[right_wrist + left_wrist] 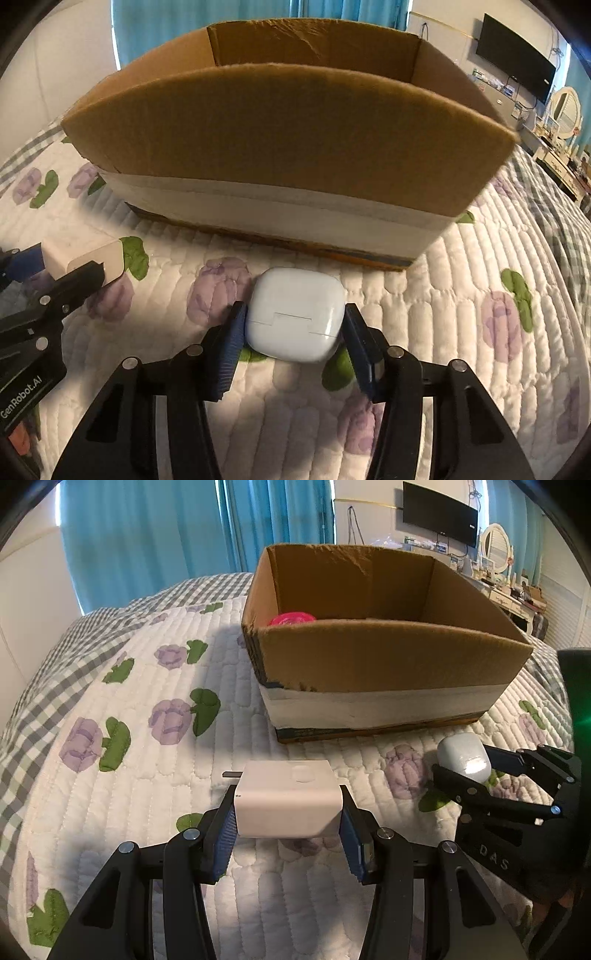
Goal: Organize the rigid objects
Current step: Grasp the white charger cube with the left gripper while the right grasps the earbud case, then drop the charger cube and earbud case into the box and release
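Note:
My left gripper [288, 808] is shut on a white power adapter [286, 801], its prong pointing left, just above the quilt. My right gripper [293, 325] is shut on a white earbud case [293, 314] that rests on or just above the quilt. An open cardboard box [388, 657] stands on the bed right behind both; it also fills the right wrist view [288, 140]. A pink object [291, 618] lies inside the box at its left. The right gripper with the case [463, 758] shows at the right of the left wrist view; the adapter [86, 258] shows at the left of the right wrist view.
The bed has a white quilt with purple flowers [170, 720] and a grey checked sheet [44, 679] at its left. Blue curtains [147, 535] hang behind. A wall TV [439, 518] and a dresser with a mirror [496, 550] stand far right.

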Demonstrator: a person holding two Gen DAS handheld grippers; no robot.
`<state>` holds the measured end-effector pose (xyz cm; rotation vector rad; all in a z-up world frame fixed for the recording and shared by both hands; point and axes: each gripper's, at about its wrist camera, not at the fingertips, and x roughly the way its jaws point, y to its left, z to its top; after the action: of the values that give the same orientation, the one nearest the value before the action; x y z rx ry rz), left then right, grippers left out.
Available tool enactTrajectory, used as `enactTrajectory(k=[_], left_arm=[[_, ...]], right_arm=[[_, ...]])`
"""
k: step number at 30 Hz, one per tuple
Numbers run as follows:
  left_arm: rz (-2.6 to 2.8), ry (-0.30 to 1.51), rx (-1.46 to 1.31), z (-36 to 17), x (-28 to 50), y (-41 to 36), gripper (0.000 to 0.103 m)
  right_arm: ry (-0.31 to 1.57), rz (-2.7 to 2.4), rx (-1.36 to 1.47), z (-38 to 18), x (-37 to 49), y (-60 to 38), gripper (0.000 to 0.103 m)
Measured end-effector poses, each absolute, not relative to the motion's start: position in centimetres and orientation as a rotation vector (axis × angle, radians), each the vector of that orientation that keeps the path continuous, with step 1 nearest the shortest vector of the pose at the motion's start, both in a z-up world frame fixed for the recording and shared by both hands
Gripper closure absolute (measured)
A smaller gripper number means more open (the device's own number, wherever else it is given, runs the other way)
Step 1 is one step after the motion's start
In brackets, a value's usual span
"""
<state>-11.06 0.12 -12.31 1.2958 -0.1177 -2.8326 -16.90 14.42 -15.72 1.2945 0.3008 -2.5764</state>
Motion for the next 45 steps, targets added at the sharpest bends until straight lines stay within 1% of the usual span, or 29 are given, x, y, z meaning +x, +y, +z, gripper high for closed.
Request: enactTrajectory(k=[6,11,15,21,24,28,33,38,42,45], left_arm=[[-2.856,-0.121,1.274,-9.8,-10.4,0.8,0.052],[-2.883,-0.124,1.236,-6.8,-9.2,1.0,0.052],[-2.907,-0.128,1.222,-4.4,-8.5,1.1,0.052],[-2.983,-0.114,1.225,-1.0,-7.9,1.4,0.052],[-3.024,-0.110,1.206,1.3,-8.4,1.4,0.052],[-3.050,-0.173,1.144,4.0,-9.8,1.6,0.052],[-3.065,-0.214,1.056,7.0,-13.8,1.4,0.052],[-3.071,-0.253,1.006,6.9,-19.0,2.1,0.052],[-3.054,-0.213,1.091,4.0,-23.8,2.9,0.052],[-3.010,-0.229,1.191,0.8,-26.5,3.5,0.052]], right_arm=[[0.288,-2.612,1.240,-13.3,-14.8,15.0,0.051],[0.270,-2.657,1.192,-10.2,-12.8,16.3,0.051],[0.255,-2.690,1.141,-6.6,-12.3,17.1,0.051],[0.289,-2.738,1.012,-0.3,-10.4,17.9,0.051],[0.307,-2.753,0.956,2.4,-10.4,17.6,0.051],[0.311,-2.762,0.881,5.8,-11.3,17.3,0.051],[0.307,-2.777,0.794,9.1,-14.1,17.0,0.051],[0.304,-2.791,0.774,9.7,-18.6,16.2,0.051],[0.291,-2.783,0.805,7.8,-22.5,15.7,0.051],[0.253,-2.773,0.850,5.4,-24.9,16.0,0.051]])
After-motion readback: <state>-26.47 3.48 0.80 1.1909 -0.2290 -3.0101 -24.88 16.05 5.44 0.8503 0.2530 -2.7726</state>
